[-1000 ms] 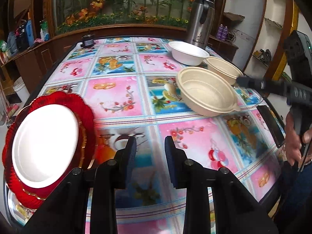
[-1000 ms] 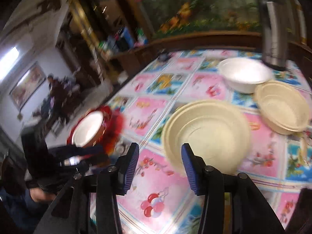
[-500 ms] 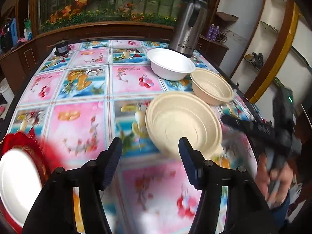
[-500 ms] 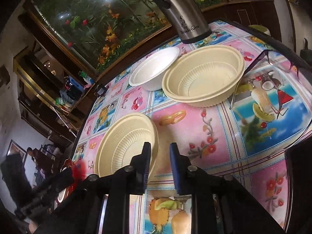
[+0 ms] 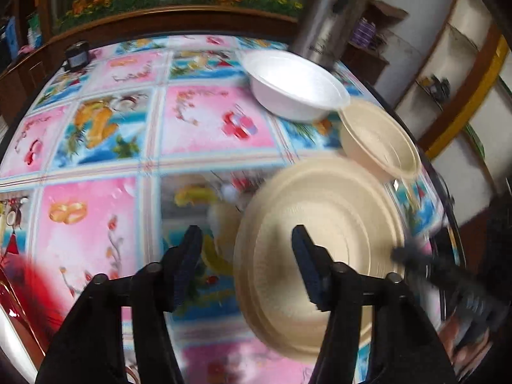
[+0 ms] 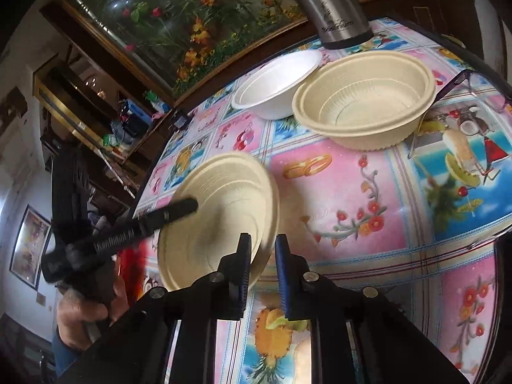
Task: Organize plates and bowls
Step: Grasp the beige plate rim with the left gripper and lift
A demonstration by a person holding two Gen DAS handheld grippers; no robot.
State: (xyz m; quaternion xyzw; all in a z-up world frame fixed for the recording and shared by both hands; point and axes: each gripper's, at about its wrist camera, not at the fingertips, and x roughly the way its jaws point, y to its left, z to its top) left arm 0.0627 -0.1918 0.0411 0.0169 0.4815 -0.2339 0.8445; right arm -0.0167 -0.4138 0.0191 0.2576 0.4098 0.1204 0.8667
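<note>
A wide, shallow beige ribbed bowl [image 6: 220, 220] was tilted up on its edge in the lower left-centre of the right wrist view, its hollow facing the left of the frame. The right gripper [image 6: 260, 270] pinched its near rim: its jaws had just been closing, and only a narrow gap with the thin rim in it remained between the blue pads. In the left wrist view the same bowl [image 5: 320, 240] filled the lower right, blurred, with the right gripper's dark finger [image 5: 412, 257] at its right edge.

The left gripper [image 5: 246, 265] stood about half open, having just been narrowing a little from a wider spread; its right pad lay in front of the bowl's hollow and its left pad beside the bowl's left edge, so the rim sat between them, and no press on it was visible. From the right wrist view one long black finger [image 6: 172, 211] of that gripper reached across the bowl's hollow.

Behind, in the upper right of both views, a deeper beige ribbed bowl [image 6: 364, 96] sat upright on the pink and blue pictured tablecloth [image 6: 345, 198], touching a white foam bowl [image 6: 275, 84]. A steel thermos jug [image 6: 336, 9] stood beyond them. A red scalloped plate's edge [image 5: 19, 291] showed at the lower left of the left wrist view.
</note>
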